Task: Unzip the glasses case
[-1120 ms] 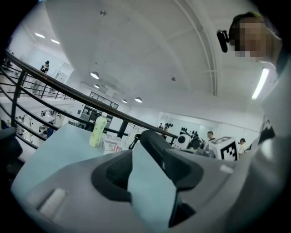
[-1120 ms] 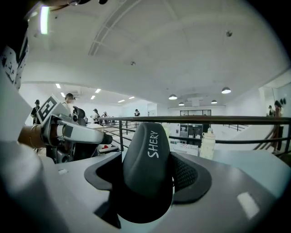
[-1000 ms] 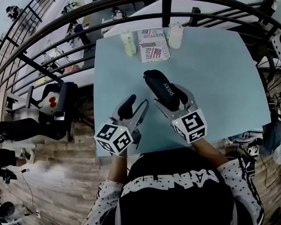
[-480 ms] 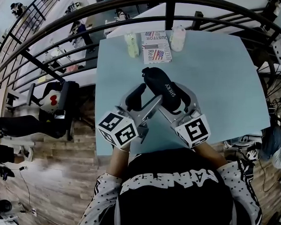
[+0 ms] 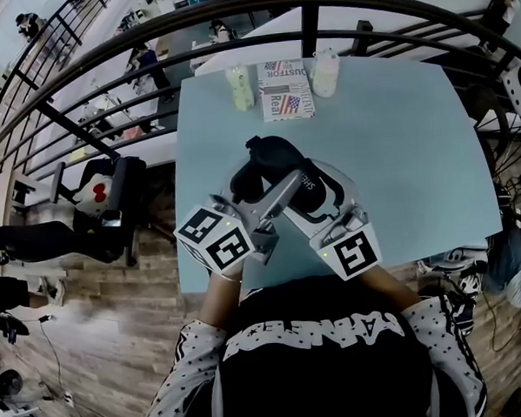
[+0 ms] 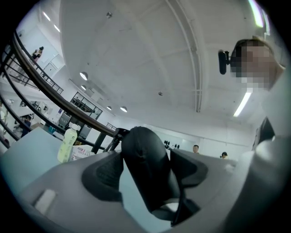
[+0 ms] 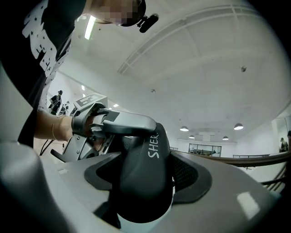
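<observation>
Since a second ago, the left tongs (image 5: pixel 267 175) have moved in from the left side and now reach across the glasses case (image 5: pixel 277 154). Back then they were apart from the case, with nothing between them. The case has also slid a little toward the left.

Now both tongs hold the black glasses case, out over the middle of the light blue surface (image 5: pixel 396 135). The left tongs are closed on the far end of the case. In the left gripper view, the case (image 6: pixel 143 154) stands tall between the two dark pads, and both pads press its sides. The right tongs (image 5: pixel 319 190) are closed on the near end. In the right gripper view, the case (image 7: pixel 148 182) fills the gap between the pads, and white letters show on its side. One arm of the left tongs (image 7: pixel 116 122) lies over the top of the case there.

At the far edge of the surface stand two pale bottles (image 5: pixel 239 87), well apart from the case. A printed box (image 5: pixel 286 89) sits between them. A dark railing (image 5: pixel 307 22) curves round behind the surface.
</observation>
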Motion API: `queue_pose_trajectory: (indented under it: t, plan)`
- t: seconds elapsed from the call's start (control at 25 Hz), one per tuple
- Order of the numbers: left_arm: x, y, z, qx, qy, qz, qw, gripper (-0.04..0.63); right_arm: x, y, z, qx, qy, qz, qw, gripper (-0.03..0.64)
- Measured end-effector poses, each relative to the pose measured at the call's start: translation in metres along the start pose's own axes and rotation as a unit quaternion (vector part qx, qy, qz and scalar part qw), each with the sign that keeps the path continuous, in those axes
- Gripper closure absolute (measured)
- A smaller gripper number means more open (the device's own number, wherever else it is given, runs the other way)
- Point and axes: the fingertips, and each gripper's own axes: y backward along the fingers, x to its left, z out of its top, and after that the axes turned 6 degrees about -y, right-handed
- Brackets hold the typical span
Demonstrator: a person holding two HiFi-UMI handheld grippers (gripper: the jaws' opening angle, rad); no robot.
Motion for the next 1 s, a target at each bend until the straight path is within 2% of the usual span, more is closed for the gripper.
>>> queue_pose_trajectory:
  t: [0.32, 0.48, 0.64, 0.72, 0.84, 0.92, 1.0]
  plan:
    - [0.006, 0.002, 0.003, -0.013, 0.020, 0.002, 0.9997, 0.595, 0.002, -0.008, -0.005, 0.005, 0.013, 0.019, 1.000, 0.274]
    - [0.009, 0.003, 0.003, -0.007, 0.009, 0.003, 0.9999, 0.595, 0.004, -0.012, -0.006, 0.006, 0.025, 0.036, 0.999, 0.260]
    - [0.010, 0.010, 0.004, -0.001, -0.004, -0.012, 0.9999, 0.595, 0.012, -0.007, -0.007, 0.001, 0.035, 0.078, 0.996, 0.253]
    - [0.012, 0.015, 0.005, -0.001, -0.010, -0.019, 0.9998, 0.595, 0.013, 0.002, -0.006, -0.013, 0.008, 0.094, 0.995, 0.253]
    - [0.016, 0.023, 0.008, 0.005, -0.020, -0.034, 0.9992, 0.595, 0.000, 0.019, -0.012, -0.029, -0.078, 0.097, 0.992, 0.277]
    - [0.018, 0.032, 0.011, 0.015, -0.022, -0.051, 0.9983, 0.595, -0.012, 0.026, -0.017, -0.030, -0.099, 0.098, 0.990, 0.329]
    - [0.017, 0.038, 0.016, 0.023, -0.022, -0.069, 0.9971, 0.595, -0.020, 0.028, -0.022, -0.022, -0.104, 0.108, 0.989, 0.411]
